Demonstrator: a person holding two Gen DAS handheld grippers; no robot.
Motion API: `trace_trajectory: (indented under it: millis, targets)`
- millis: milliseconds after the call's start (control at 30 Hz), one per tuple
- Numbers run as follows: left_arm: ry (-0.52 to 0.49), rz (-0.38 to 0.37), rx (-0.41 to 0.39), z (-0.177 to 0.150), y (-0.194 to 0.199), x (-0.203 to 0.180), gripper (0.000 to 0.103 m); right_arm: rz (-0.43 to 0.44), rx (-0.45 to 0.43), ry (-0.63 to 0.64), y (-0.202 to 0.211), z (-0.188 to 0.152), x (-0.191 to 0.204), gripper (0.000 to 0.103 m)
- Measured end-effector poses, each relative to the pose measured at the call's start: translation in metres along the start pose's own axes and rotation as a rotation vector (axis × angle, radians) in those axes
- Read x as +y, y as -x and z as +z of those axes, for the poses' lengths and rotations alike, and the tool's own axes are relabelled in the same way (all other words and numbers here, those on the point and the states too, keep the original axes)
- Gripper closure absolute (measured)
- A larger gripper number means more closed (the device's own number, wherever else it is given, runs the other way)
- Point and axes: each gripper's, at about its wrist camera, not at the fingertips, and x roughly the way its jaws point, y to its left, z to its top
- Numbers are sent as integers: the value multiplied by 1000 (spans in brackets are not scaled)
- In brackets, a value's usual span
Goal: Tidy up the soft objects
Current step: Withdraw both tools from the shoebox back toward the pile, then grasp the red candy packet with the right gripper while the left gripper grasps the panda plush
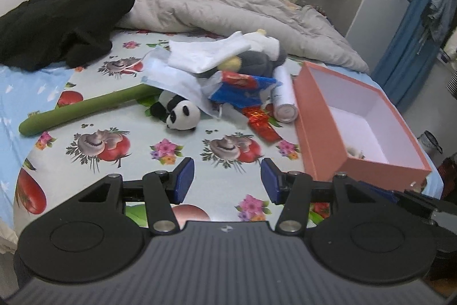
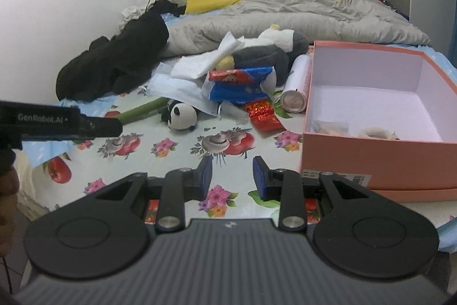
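Biggest thing ahead of both sets of jaws is the quilt (image 1: 228, 7), bunched far beyond them, with black clothing (image 1: 65, 22) off to the far left. Nearer, right of the left gripper (image 1: 227, 179), sits the pink box (image 1: 322, 145), open, with a few small things in its near corner; from the right gripper (image 2: 232, 176) it stands just ahead and to the right.

Straight ahead of both lies the pile: grey plush (image 2: 265, 56) at the back under white tissue (image 2: 205, 62), masks (image 1: 171, 73), blue wrapper (image 2: 240, 87), a can (image 2: 297, 87), red packet (image 2: 264, 116), green tube (image 1: 82, 107) left, and the little panda (image 1: 181, 112) out front.

Risk, as I read it: everything overlaps, so a careless grab at the plush could drag tissue or wrapper along, or roll the can. The panda lies clear, the safer pick.

Both jaws are spread apart, the left wider, blue pads bare, gripping nothing, hovering over the flowered cloth (image 2: 177, 150), well short of the pile.
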Motion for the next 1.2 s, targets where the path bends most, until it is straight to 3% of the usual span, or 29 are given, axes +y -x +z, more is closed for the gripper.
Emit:
trace_trajectory:
  millis: [300, 533, 933, 1200]
  targets:
    - [30, 30, 27, 14, -49, 22, 45, -17, 36, 42, -51, 10, 3, 69]
    - [68, 50, 60, 26, -100, 40, 39, -35, 47, 83, -98, 19, 6, 69]
    - [175, 73, 94, 48, -182, 64, 35, -158, 87, 189, -178, 27, 7, 69]
    - [220, 106, 64, 60, -219, 75, 27, -216, 105, 219, -215, 29, 1, 70]
